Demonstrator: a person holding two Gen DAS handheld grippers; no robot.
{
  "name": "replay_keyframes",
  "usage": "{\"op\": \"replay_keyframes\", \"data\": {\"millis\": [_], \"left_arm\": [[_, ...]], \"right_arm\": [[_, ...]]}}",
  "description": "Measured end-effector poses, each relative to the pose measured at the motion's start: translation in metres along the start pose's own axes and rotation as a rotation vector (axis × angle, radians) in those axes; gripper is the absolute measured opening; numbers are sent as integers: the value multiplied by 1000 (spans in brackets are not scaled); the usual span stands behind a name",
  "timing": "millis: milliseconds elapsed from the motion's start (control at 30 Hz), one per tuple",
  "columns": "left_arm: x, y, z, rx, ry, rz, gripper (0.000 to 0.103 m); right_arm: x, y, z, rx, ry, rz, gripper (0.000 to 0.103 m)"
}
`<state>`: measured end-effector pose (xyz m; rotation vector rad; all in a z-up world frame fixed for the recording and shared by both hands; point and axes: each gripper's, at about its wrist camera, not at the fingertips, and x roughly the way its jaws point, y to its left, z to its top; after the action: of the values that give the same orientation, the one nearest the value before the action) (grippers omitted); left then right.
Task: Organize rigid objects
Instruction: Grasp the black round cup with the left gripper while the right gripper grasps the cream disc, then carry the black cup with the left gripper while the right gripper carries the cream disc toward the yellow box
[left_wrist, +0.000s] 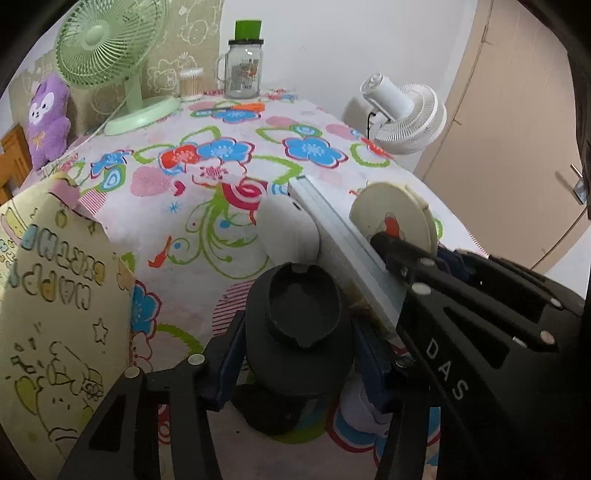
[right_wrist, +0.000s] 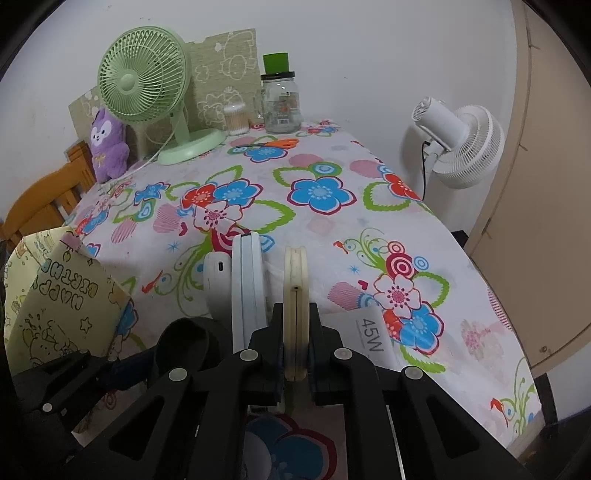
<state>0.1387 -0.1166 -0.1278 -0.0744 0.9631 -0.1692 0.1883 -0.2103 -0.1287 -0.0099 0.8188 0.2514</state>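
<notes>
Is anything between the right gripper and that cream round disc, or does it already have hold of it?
Nothing visible is in the way. The right gripper is already shut on the cream disc, which stands on edge between its fingers. The white flat box stands just beside it, apart from the grip.

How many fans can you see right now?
2. A green desk fan stands on the table at its far left corner, beside the purple plush. A white fan stands off the table's far right edge. Others may be outside the view.
</notes>
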Motion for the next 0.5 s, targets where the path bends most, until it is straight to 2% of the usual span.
{"op": "replay_keyframes", "data": {"millis": [100,500], "left_arm": [[-8,-3,1,22,-31,17,56],[-33,0,-2,35,-81,8,56]], "right_arm": [[-3,-1,-1,1,-5,-4,12],[-36,13,-2,-6,-51,-53,12]]}}
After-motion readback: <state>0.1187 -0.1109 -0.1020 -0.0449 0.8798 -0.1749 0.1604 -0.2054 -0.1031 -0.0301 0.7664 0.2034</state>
